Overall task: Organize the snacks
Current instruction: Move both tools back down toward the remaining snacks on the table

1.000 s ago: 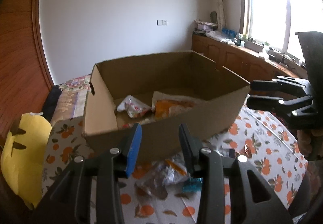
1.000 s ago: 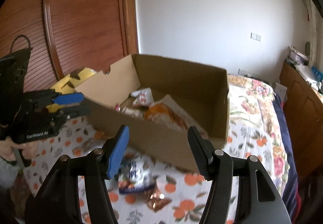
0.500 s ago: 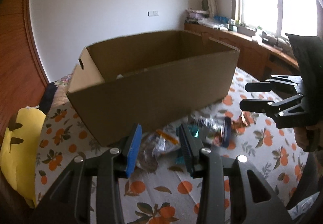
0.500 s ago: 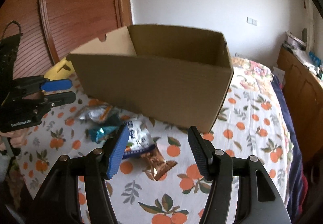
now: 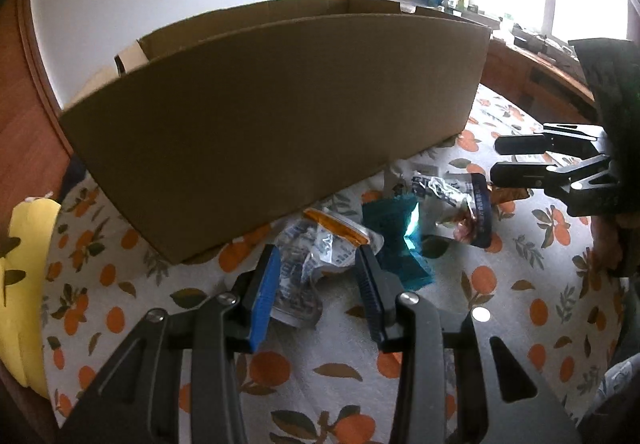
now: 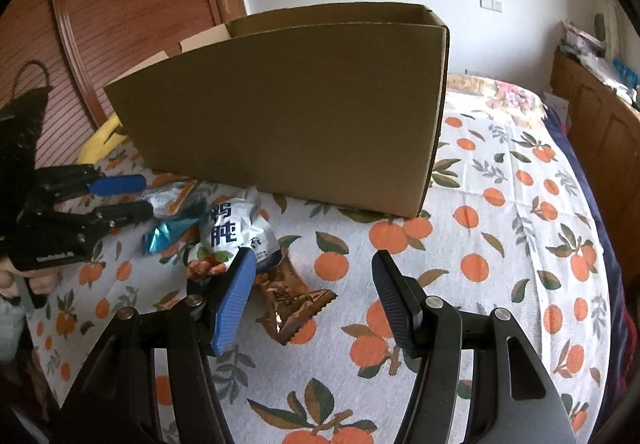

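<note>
**Left wrist view: both claws drop to the loose snacks**

Left wrist view shows what has changed in the last second: the cardboard box (image 5: 276, 124), whose inside with packets was visible from above a moment ago, now fills the upper frame as a plain brown wall, and its contents are hidden. Both claws have come down to the orange-patterned bedspread (image 5: 520, 304), so I judge that the next pick-up is beginning.

The left claw (image 5: 316, 284) is slightly parting its jaws. A crinkled clear-and-silver packet (image 5: 320, 248) with an orange strip lies between its tips at lower centre, but the pads do not yet press it. To its right lie a teal foil packet (image 5: 400, 240) and a white packet with a dark blue edge (image 5: 452, 200).

In the right wrist view, the right claw (image 6: 312, 284) stands open and holds nothing. A brown wrapper (image 6: 292, 296) lies between its tips at lower centre, near the blue pad, with the white packet (image 6: 236, 232) just above it.

Hard to tell: whether the snacks overlap or merely touch, and what most wrappers say. The box's far side is cut off.
</note>
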Demonstrator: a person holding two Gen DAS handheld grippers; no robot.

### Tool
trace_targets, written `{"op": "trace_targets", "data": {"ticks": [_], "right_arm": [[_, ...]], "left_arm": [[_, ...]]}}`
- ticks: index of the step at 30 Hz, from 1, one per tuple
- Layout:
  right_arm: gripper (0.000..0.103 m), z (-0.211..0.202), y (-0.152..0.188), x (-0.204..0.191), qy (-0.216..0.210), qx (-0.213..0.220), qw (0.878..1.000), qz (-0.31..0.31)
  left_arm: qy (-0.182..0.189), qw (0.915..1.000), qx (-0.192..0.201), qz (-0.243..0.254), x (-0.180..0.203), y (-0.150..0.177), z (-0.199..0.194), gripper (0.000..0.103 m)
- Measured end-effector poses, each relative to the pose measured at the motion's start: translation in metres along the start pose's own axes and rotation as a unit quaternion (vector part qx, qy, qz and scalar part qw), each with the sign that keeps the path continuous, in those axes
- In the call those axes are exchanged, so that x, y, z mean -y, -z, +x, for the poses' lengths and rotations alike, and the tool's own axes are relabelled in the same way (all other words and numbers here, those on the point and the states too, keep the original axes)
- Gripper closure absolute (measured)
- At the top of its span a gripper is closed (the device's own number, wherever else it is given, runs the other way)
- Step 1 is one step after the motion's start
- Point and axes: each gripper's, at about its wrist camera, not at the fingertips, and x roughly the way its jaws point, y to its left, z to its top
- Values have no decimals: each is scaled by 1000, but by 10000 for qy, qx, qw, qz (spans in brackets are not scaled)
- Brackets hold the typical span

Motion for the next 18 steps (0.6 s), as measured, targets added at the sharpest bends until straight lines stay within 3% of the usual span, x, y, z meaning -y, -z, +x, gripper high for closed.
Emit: {"op": "trace_targets", "data": {"ticks": [14, 18], "right_arm": [[41, -2, 1, -6, 100, 44, 9999, -92], [41, -2, 1, -8, 134, 63, 9998, -140]], "left_arm": [[181, 9992, -217, 277, -1, 2, 5, 55], [46, 9980, -269, 571, 8, 1, 6, 54]]}}
